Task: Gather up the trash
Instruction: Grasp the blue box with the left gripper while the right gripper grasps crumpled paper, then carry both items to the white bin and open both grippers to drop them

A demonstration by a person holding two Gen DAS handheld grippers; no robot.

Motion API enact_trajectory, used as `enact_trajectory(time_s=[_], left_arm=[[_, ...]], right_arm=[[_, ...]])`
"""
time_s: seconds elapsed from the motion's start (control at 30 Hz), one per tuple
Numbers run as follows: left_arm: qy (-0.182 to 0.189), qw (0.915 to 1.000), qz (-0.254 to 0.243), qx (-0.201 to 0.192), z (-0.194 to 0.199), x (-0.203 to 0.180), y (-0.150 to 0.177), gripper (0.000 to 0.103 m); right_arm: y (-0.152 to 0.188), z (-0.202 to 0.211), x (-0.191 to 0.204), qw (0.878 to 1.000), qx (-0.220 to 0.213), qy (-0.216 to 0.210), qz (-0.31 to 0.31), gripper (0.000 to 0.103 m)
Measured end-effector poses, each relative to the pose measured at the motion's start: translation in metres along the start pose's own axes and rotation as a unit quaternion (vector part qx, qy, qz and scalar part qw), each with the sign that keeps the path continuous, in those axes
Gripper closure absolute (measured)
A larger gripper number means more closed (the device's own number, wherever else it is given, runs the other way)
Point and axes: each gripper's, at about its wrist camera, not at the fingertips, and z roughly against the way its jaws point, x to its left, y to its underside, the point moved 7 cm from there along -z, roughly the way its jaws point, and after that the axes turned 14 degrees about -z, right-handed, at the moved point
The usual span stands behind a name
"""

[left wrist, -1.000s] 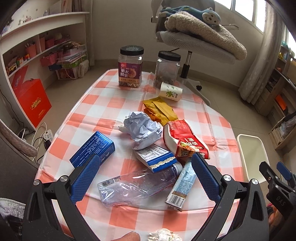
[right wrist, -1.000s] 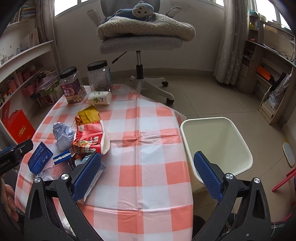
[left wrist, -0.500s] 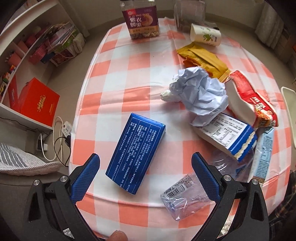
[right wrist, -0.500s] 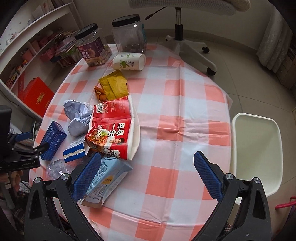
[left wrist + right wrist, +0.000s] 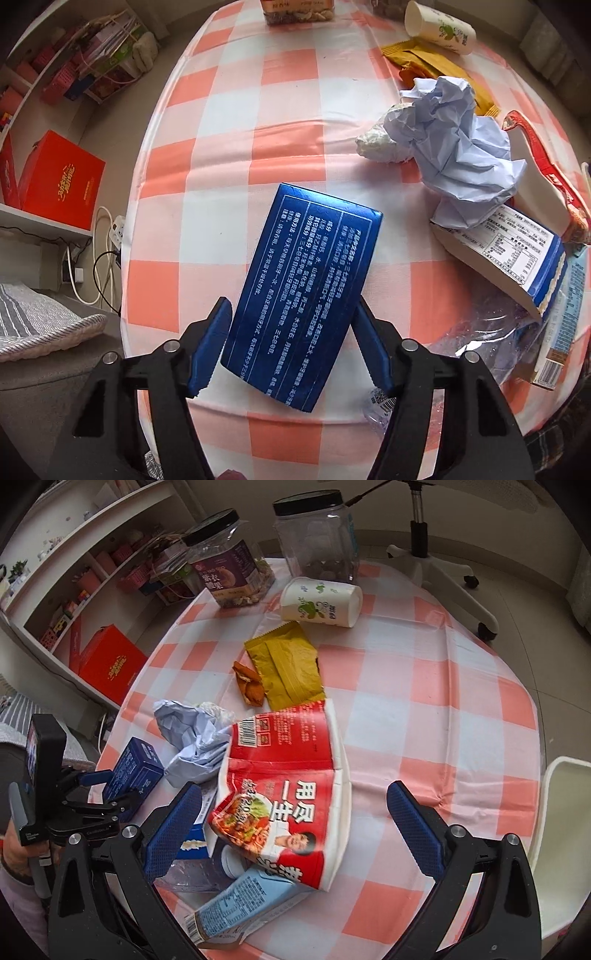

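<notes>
A dark blue box (image 5: 306, 280) lies near the left edge of the checked table (image 5: 236, 122). My left gripper (image 5: 291, 314) straddles its near end, jaws closing, and both blue pads touch the box's long sides. The right wrist view also shows that box (image 5: 136, 768) at the left, between the left gripper (image 5: 110, 786) fingers. My right gripper (image 5: 295, 790) hangs open over a crushed red noodle bowl (image 5: 288, 775), touching nothing. Around it lie crumpled pale paper (image 5: 192, 734), a yellow wrapper (image 5: 288, 664), a tipped paper cup (image 5: 321, 602) and a light blue carton (image 5: 243, 904).
A white bin (image 5: 565, 842) stands off the table's right edge. Two lidded jars (image 5: 229, 572) stand at the far end. A flattened clear bottle (image 5: 480, 332) and a blue-and-white box (image 5: 509, 258) lie near the front. Shelves and a red carton (image 5: 59, 184) are at the left.
My left gripper has dropped onto the blue box and its jaws have come in against it. My right gripper has swung left and down, from the bin side to above the noodle bowl.
</notes>
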Motion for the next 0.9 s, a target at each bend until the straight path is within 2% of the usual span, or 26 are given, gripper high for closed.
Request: enact_trajectory(time_s=[0.17, 0.3, 0.33, 0.37, 0.4, 0.47, 0.53, 0.63, 0.67, 0.7, 0.77, 0.8, 0.83, 0.9], left_arm=[[0.022, 0.9983, 0.029, -0.046, 0.023, 0.012, -0.001, 0.045], [0.029, 0.9937, 0.065, -0.087, 0.046, 0.031, -0.002, 0.047], [0.031, 0.9924, 0.072, -0.095, 0.05, 0.035, -0.002, 0.053], [0.036, 0.991, 0.078, -0.102, 0.054, 0.038, -0.002, 0.07], [0.041, 0.9897, 0.087, -0.106, 0.058, 0.041, -0.002, 0.078], [0.045, 0.9878, 0.096, -0.114, 0.063, 0.045, -0.003, 0.078], [0.046, 0.9875, 0.1, -0.113, 0.061, 0.048, -0.003, 0.079], [0.06, 0.9895, 0.093, -0.094, 0.051, 0.046, 0.003, 0.078], [0.058, 0.9901, 0.094, -0.087, 0.047, 0.047, 0.005, 0.078], [0.049, 0.9908, 0.095, -0.083, 0.047, 0.049, 0.009, 0.076], [0.047, 0.9901, 0.105, -0.081, 0.049, 0.054, 0.014, 0.053], [0.054, 0.9887, 0.113, -0.082, 0.052, 0.057, 0.016, 0.035], [0.059, 0.987, 0.123, -0.085, 0.055, 0.061, 0.019, 0.03], [0.055, 0.9849, 0.14, -0.085, 0.057, 0.068, 0.024, 0.029]], right_arm=[[-0.002, -0.016, 0.044, 0.996, 0.008, -0.017, 0.092, 0.007], [-0.004, -0.039, 0.084, 0.986, 0.027, -0.006, 0.164, 0.007], [-0.005, -0.046, 0.094, 0.983, 0.033, -0.003, 0.178, 0.007], [-0.006, -0.052, 0.103, 0.982, 0.04, -0.001, 0.187, 0.009], [-0.007, -0.058, 0.112, 0.98, 0.046, -0.003, 0.191, 0.015], [-0.006, -0.073, 0.125, 0.977, 0.072, -0.002, 0.201, 0.019], [-0.004, -0.086, 0.131, 0.974, 0.088, 0.016, 0.21, 0.02], [0.001, -0.096, 0.134, 0.971, 0.107, 0.021, 0.214, 0.038], [0.003, -0.096, 0.132, 0.971, 0.112, 0.019, 0.209, 0.04], [0.002, -0.097, 0.132, 0.973, 0.109, 0.019, 0.204, 0.041], [0.002, -0.093, 0.132, 0.974, 0.103, 0.013, 0.2, 0.044], [0.003, -0.092, 0.132, 0.976, 0.1, 0.009, 0.195, 0.045], [0.002, -0.09, 0.132, 0.978, 0.097, 0.002, 0.187, 0.045], [0.0, -0.083, 0.13, 0.982, 0.087, -0.007, 0.17, 0.046]])
